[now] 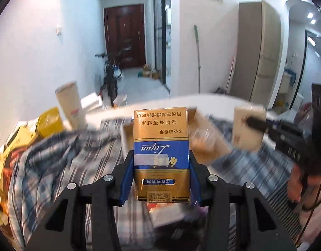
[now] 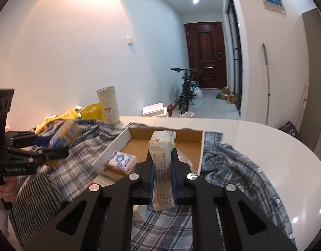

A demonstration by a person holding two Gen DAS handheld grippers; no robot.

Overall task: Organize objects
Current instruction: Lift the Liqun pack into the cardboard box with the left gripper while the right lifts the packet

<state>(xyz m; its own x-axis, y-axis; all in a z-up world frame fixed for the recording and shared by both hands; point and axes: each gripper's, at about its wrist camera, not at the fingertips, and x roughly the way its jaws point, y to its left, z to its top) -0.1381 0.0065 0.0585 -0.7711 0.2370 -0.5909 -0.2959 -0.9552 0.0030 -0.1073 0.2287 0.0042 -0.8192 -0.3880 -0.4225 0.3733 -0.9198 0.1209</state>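
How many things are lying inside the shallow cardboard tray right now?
1: a blue-and-white patterned tissue pack in the shallow cardboard tray's near left corner. The right gripper hides part of the floor.

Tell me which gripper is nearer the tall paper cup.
Left. The left gripper, shut on the cigarette pack, hangs just in front of the tall paper cup; the right gripper is farther, beside the cardboard tray.
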